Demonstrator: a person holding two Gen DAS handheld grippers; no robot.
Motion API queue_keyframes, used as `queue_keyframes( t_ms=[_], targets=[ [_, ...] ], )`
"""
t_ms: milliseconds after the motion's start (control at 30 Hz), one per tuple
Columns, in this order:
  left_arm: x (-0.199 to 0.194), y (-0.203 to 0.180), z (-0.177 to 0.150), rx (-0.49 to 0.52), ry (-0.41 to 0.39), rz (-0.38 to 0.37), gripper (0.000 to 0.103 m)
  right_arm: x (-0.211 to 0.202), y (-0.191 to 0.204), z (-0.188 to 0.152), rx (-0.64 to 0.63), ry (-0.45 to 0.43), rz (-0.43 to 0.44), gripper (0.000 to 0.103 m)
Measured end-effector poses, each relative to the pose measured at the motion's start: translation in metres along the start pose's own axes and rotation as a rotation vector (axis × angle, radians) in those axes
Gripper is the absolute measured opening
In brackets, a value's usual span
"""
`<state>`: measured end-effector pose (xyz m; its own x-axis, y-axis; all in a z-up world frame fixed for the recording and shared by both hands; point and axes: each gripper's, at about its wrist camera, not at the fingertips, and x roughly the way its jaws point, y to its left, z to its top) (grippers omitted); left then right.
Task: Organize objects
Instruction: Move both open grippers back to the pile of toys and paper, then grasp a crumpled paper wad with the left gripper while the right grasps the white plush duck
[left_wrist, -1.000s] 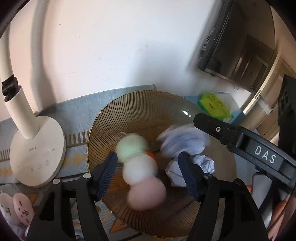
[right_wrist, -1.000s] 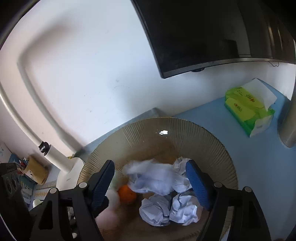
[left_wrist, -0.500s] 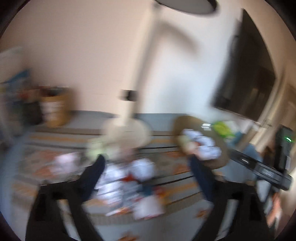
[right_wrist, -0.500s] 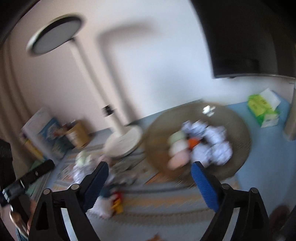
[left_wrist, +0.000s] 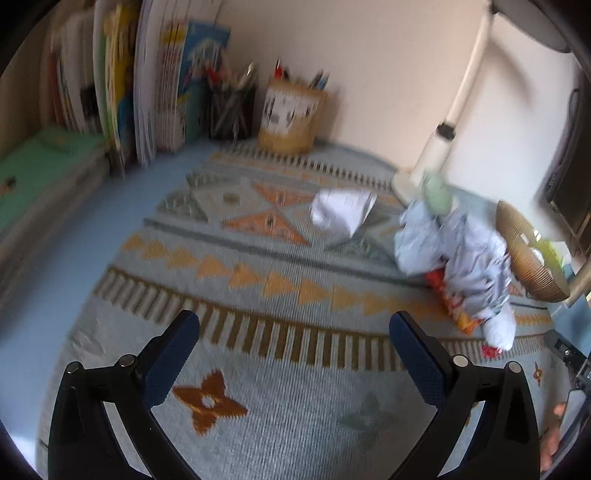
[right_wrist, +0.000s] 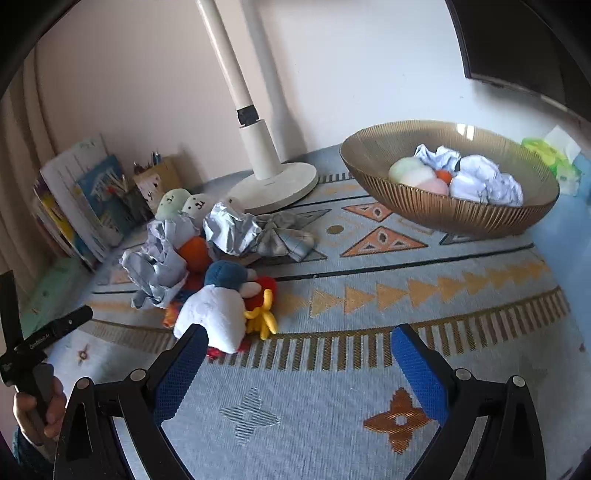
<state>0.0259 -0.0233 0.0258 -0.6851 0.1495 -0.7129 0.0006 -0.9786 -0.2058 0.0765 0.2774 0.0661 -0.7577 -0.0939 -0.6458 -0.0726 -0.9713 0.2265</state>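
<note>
Blue-padded jaws on both grippers just spread wide w/ nothing between them: left gripper (left_wrist: 293, 350), right gripper (right_wrist: 295, 349). A sec ago both hung over the bowl (right_wrist: 417, 206), now they face the mat's near edge. Toy/paper pile (right_wrist: 207, 266) waits mid-mat, bowl at far right corner, already part-filled. Prob next pickup.

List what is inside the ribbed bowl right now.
The ribbed bowl holds a string of three soft balls, green, white and pink, a small orange ball and crumpled white paper. Whatever lies beneath these is hidden by them and by the near wall.
</note>
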Motion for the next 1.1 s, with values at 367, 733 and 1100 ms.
queue_keyframes(
  t_ms=[367, 733, 1100],
  targets=[
    [-0.012, -0.058, 0.014, 0.044, 0.025, -0.295, 0.102, 0.017, 0.021, 0.005, -0.045, 0.097, 0.128, 0.099],
    [0.048, -0.126, 0.022, 0.114, 0.16, -0.335, 0.057, 0.069, 0.058, 0.016, -0.103, 0.204, 0.116, 0.06],
    [-0.011, -0.047, 0.001, 0.149, 0.027, -0.203, 0.055, 0.013, 0.005, 0.001, -0.14, 0.169, 0.084, 0.057]
  ],
)
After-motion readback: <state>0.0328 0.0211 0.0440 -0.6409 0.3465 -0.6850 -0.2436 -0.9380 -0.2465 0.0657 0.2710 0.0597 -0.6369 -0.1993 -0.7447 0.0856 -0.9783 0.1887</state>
